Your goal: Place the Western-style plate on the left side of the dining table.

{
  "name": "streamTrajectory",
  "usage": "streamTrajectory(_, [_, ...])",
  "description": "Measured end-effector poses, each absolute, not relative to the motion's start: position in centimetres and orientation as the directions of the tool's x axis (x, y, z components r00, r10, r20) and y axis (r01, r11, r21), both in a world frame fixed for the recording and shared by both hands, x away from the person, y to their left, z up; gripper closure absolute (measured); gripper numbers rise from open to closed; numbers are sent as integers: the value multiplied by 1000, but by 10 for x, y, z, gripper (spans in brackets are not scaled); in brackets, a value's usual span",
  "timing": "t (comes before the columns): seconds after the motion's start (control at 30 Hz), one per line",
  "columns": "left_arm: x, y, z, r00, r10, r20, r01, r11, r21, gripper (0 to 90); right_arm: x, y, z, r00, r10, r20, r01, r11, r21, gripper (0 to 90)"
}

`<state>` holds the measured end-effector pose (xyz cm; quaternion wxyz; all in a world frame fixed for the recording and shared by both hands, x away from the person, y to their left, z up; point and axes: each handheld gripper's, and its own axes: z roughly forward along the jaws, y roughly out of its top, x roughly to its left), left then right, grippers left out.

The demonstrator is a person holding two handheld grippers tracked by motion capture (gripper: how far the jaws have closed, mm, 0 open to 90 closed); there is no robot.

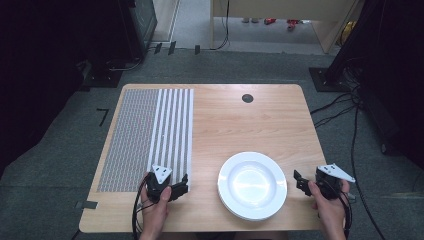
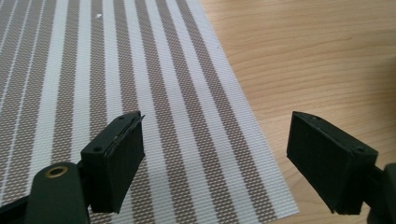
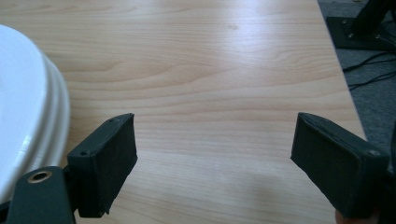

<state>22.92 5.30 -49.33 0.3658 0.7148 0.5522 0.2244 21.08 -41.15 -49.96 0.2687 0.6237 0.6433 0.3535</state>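
A wooden table stands on a grey carpet floor; a person sits at its near edge and holds one gripper in each hand. On the left part of the table lies a striped placemat, grey and white; its right half has wide white stripes, its left half is finely woven. A stack of white plates rests on the near right part of the table, well apart from the placemat. Near the far edge there is a small round dark cable hole.

The left gripper is at the near right corner of the placemat; in the left gripper view its jaws stand wide apart with nothing between them, one jaw over the stripes of the placemat and the other over the bare wood. The right gripper is just beside the right rim of the plates, not touching them; in the right gripper view its jaws are also wide apart and hold nothing; the rim of the plates shows at the left, and bare wood lies between the jaws. Dark cables lie on the floor at the right of the table.
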Motion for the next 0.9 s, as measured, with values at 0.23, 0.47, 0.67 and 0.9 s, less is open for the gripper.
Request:
streamTrajectory(0.23, [233,34,-489,324,942,-88,617,-140,775,192,216,-404,-483,-68,989,134,599,-67,798,144])
streamTrajectory(0.47, [237,16,-486,365,926,-93,610,-163,775,192,223,-395,-471,-54,988,144,605,-82,792,148])
streamTrajectory(0.67, [239,3,-486,392,915,-98,600,-174,781,192,227,-384,-469,-113,980,166,590,-68,804,183])
streamTrajectory(0.9, [236,-10,-491,429,898,-101,595,-196,779,192,222,-376,-479,-167,969,182,596,-47,801,185])
